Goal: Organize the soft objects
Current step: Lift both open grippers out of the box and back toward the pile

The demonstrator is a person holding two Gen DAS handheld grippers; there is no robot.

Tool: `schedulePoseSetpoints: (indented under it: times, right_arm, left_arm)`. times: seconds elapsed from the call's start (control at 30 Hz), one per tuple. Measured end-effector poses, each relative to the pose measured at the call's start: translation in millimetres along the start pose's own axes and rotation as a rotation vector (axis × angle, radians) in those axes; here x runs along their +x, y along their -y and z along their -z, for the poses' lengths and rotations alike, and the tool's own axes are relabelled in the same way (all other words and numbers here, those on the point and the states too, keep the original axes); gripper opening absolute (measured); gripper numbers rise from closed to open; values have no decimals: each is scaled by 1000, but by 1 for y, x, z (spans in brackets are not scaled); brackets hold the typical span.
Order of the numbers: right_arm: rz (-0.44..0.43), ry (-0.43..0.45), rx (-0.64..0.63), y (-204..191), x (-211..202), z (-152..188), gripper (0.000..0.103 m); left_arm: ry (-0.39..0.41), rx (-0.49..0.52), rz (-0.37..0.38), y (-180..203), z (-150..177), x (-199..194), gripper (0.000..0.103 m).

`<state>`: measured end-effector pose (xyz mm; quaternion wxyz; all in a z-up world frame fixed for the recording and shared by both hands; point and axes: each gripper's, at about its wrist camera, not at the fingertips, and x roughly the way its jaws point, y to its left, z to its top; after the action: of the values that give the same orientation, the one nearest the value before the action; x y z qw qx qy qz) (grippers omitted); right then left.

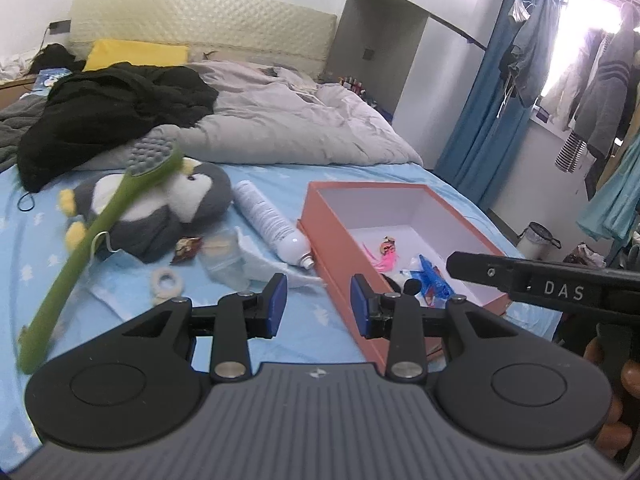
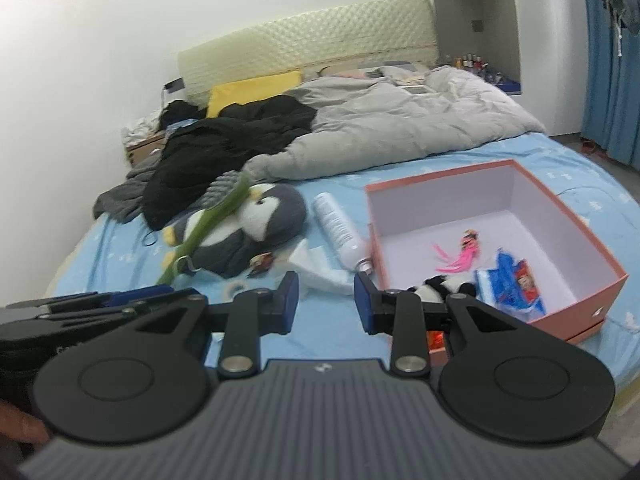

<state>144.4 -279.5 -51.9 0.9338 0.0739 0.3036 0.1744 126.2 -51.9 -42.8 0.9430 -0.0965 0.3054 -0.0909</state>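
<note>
A grey and white plush penguin (image 1: 172,208) (image 2: 256,224) lies on the blue bed sheet, left of an open orange box (image 1: 340,240) (image 2: 560,216). Across the penguin leans a green long-handled brush (image 1: 100,216) (image 2: 208,216). Inside the box lie a small plush panda (image 2: 436,286), a pink feathery toy (image 1: 384,254) (image 2: 460,256) and a blue packet (image 1: 432,278) (image 2: 512,280). My left gripper (image 1: 319,306) hovers open and holds nothing, just before the box's near left corner. My right gripper (image 2: 326,304) also stands open with nothing in it, over the sheet left of the box.
A white spray can (image 1: 272,220) (image 2: 340,228) lies between penguin and box. White tissue (image 2: 316,268), a snack wrapper (image 1: 188,246), a tape ring (image 1: 166,280) and a clear bag (image 1: 224,256) litter the sheet. Black clothes (image 1: 104,112) and a grey duvet (image 1: 288,120) cover the bed's far half.
</note>
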Motion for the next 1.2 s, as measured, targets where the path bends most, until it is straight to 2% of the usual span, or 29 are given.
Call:
schedulePoseSetpoints:
  times: [0.5,0.63,0.77,0.8,0.87,1.2]
  right_arm:
    - [-69,-68,-11,-39,-2,48,34]
    - [-88,-80,-7,-41,0,56,34]
    - [-81,-113,3,-37,16,57,35]
    - [-82,-125,5,-35,22,56,37]
    - [-81,-136,-6,-35,33,56,50]
    - [-81,-154,-62,-36,109,44,51]
  left_arm:
    - [4,-46,-86,-34,41,-39,41]
    - [6,-88,-109,-50,51,-38,47]
    - [-14,-121,-131,-63,55,-19,47]
    - [-17,-129,-135,-67,55,-14,47]
    - [-26,-143,-145,-74,55,-1,47]
    - [-84,-177,-185,-117,51,84,47]
